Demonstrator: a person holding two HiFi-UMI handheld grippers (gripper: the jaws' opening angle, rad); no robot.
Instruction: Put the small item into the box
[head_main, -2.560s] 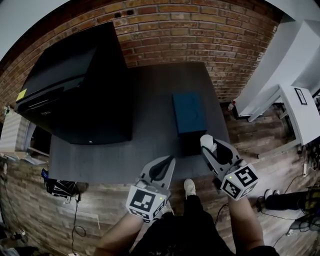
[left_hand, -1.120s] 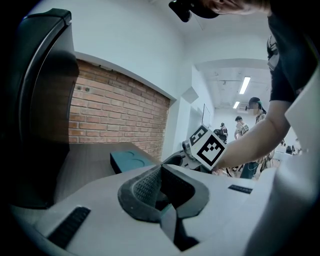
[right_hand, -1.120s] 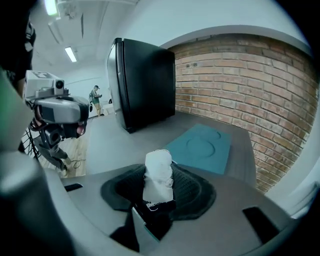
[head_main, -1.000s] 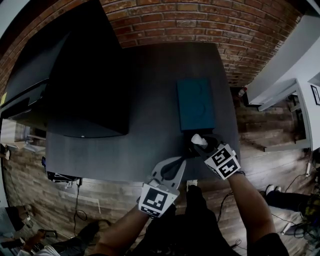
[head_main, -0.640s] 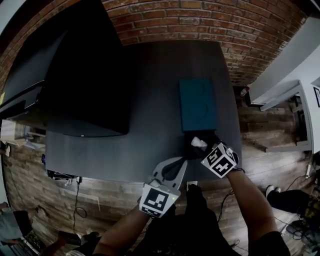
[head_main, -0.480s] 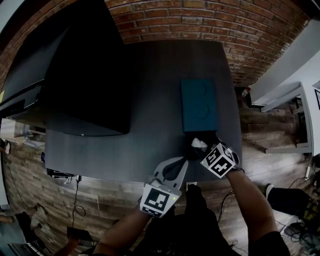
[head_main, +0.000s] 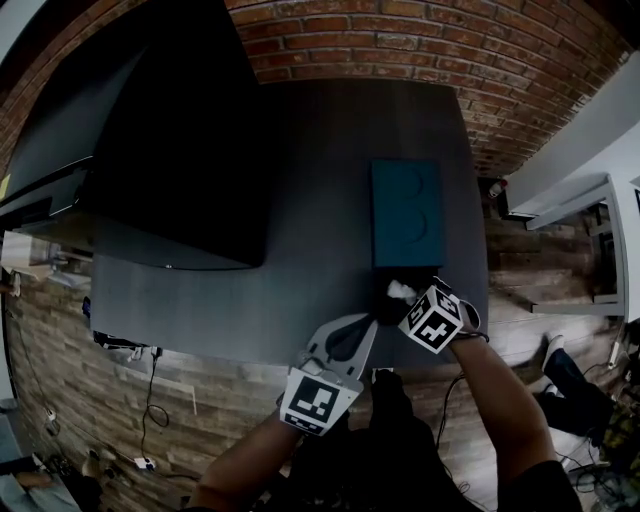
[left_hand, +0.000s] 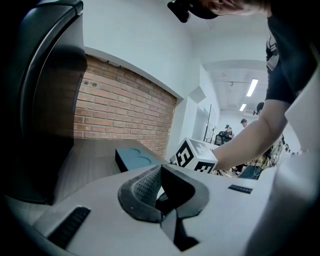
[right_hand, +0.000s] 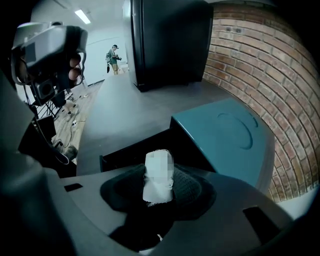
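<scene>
**Lowering the small white item toward the box**

Head view: Holding the small white item (head_main: 401, 289) between its pads, the right gripper (head_main: 398, 296) sits at 5 o'clock in the frame, over the near edge of the dark table (head_main: 310, 230). The item lies just at 6 o'clock of the teal box (head_main: 407, 213). Against a second ago, this gripper has sunk lower and rolled: its marker cube (head_main: 432, 320) then showed one flat face and now shows a corner with two faces. The grip on the item is unchanged. The left gripper (head_main: 370, 323) rests at 7 o'clock of the right one, much where it was, its jaw tips together with nothing in them. A large black case (head_main: 170, 150) fills the table at 10 o'clock, and a brick wall (head_main: 400, 40) runs along 12 o'clock.

Left gripper view: The left gripper's (left_hand: 159, 172) two pads meet at their tips and are empty. Beyond them at 12 o'clock lies the teal box (left_hand: 134, 158), with the right gripper's marker cube (left_hand: 195, 156) at 1 o'clock and the person's forearm (left_hand: 250, 140) behind it.

Right gripper view: The jaws of the right gripper (right_hand: 159, 189) are clamped on the small white item (right_hand: 159, 186), which stands upright between the pads. A dark open tray (right_hand: 132, 148) lies just past it at 11 o'clock, adjoining the teal box (right_hand: 227, 135) at 2 o'clock.
</scene>
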